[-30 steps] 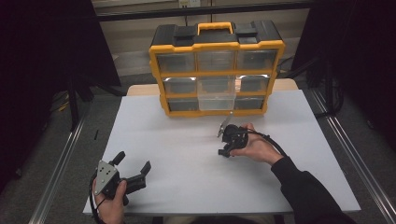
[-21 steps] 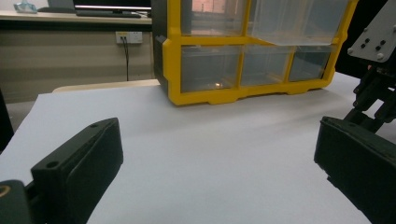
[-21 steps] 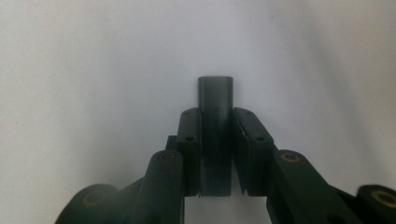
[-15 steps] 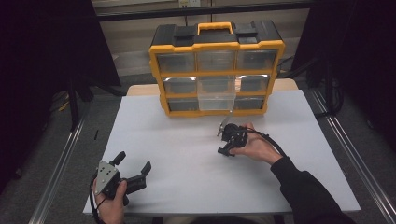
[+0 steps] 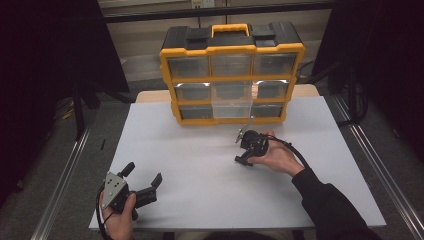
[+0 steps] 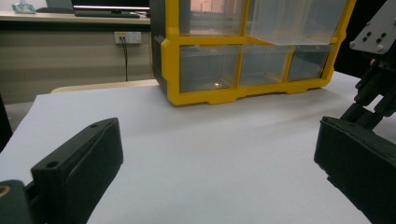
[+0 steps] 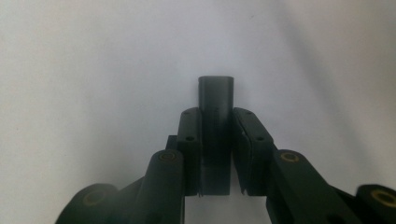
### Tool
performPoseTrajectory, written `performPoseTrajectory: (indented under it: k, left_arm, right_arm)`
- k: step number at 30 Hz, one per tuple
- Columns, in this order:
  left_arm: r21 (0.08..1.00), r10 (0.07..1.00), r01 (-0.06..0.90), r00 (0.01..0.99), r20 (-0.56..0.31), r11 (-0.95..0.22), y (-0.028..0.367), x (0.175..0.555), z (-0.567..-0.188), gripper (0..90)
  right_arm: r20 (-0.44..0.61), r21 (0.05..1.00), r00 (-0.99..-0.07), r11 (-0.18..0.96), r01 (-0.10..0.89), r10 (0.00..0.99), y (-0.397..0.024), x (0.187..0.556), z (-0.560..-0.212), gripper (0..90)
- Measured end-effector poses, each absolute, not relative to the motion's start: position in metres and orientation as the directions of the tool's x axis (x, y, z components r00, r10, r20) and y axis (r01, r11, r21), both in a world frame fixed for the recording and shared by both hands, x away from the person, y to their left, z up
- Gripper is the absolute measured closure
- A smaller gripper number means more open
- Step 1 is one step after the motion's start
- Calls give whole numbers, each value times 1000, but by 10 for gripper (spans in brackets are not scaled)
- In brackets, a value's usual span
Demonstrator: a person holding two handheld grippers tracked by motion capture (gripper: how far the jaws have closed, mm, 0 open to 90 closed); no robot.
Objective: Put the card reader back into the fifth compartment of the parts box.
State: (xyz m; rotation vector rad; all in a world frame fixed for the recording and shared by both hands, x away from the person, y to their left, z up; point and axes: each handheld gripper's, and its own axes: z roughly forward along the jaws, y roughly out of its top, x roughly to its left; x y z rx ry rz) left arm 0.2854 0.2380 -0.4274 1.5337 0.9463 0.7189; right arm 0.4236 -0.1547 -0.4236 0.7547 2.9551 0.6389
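Note:
A yellow and black drawer organizer (image 5: 231,80) stands at the back of the white table (image 5: 200,160). Its clear middle drawer (image 5: 231,106) is pulled out. My right gripper (image 5: 242,160) is in front of that drawer, tilted down at the table. In the right gripper view the right gripper (image 7: 215,116) is shut on a small dark rectangular block (image 7: 215,93), which sticks out past the fingertips. My left gripper (image 5: 145,172) rests near the front left corner, jaws wide open with nothing between them. In the left gripper view the left gripper (image 6: 219,140) faces the organizer (image 6: 205,95).
Dark equipment and metal rails (image 5: 65,170) flank the table on both sides. The other hand's gripper (image 6: 376,70) appears at the right edge of the left gripper view. A bare stretch of white tabletop (image 5: 195,185) lies between the two hands.

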Motion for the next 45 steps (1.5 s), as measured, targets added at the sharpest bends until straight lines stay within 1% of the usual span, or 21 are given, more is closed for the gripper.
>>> performPoseTrajectory:
  k: [9, 16, 36, 45]
  left_arm:
    - [983, 868, 181, 492, -58, -37, 238, 285, -427, 12]
    - [983, 870, 179, 490, -54, -40, 238, 285, -427, 13]
    - [983, 870, 178, 490, -60, -32, 238, 285, -427, 12]
    - [983, 870, 181, 490, -61, -33, 238, 284, -427, 12]
  right_arm:
    - [105, 449, -880, 767, 458, 464, -161, 422, -419, 739]
    - [113, 473, -873, 747, 467, 475, -166, 422, -417, 739]
    - [113, 531, -872, 713, 458, 476, -173, 418, -405, 739]
    - [109, 579, -876, 687, 440, 469, -176, 416, -397, 739]
